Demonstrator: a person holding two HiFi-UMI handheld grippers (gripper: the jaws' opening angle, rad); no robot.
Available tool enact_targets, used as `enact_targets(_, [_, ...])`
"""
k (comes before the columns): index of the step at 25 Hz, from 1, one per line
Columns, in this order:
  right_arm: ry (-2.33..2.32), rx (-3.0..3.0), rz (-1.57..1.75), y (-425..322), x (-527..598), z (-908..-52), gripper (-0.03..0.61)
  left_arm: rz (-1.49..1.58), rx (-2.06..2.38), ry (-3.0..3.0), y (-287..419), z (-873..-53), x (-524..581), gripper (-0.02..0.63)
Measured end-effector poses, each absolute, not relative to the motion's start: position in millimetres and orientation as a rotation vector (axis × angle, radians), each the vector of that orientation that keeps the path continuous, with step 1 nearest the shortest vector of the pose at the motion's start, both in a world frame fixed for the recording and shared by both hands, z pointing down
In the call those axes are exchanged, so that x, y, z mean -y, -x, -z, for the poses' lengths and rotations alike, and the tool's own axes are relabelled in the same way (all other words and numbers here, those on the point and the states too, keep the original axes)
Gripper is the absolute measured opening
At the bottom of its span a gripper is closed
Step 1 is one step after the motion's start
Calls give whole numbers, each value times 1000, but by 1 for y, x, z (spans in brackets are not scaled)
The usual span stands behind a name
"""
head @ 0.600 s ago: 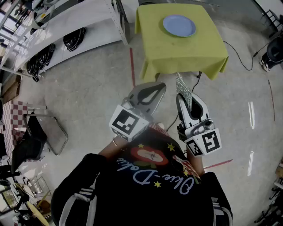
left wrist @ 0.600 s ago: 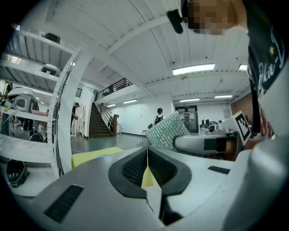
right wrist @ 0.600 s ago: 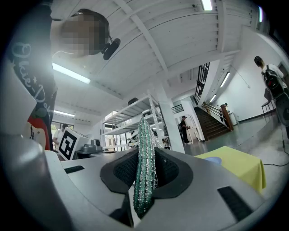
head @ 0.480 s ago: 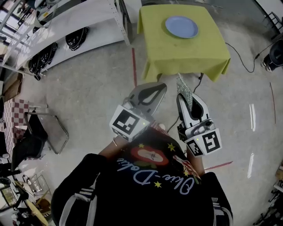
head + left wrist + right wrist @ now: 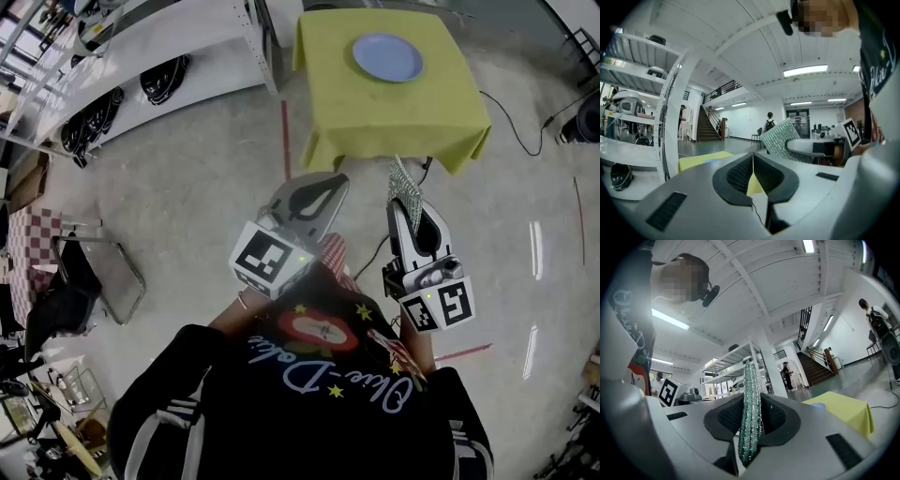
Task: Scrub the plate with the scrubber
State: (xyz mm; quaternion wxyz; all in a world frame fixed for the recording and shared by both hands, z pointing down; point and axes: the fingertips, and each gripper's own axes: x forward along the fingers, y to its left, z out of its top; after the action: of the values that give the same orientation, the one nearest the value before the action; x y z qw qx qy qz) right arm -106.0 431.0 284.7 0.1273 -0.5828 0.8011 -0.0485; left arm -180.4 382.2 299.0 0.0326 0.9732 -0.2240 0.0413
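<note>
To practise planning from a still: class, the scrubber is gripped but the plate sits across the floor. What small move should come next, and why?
Probably carry the right gripper forward toward the table: its jaws clamp the scrubber, yet the plate lies well ahead, untouched.

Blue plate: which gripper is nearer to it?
Right, narrowly. The right gripper, holding the scrubber, sits almost straight below the plate in the head view; the left gripper is off to its left. Both are far short of it.
</note>
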Motion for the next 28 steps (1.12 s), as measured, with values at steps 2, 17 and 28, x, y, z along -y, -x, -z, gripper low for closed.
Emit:
enact_targets(2, [1734,-2298,136,95,-432,-285,61,-128,689,-2988,180,-301,-378,5])
enact_targets(17, [1900,-2182,106,17,-380,-282,61,-78,630,-2969,118,-308,-292,5])
enact_targets(28, [1936,-2202,144,-27,-292,-279,61,-95,601,-2904,73,-321,-201,5])
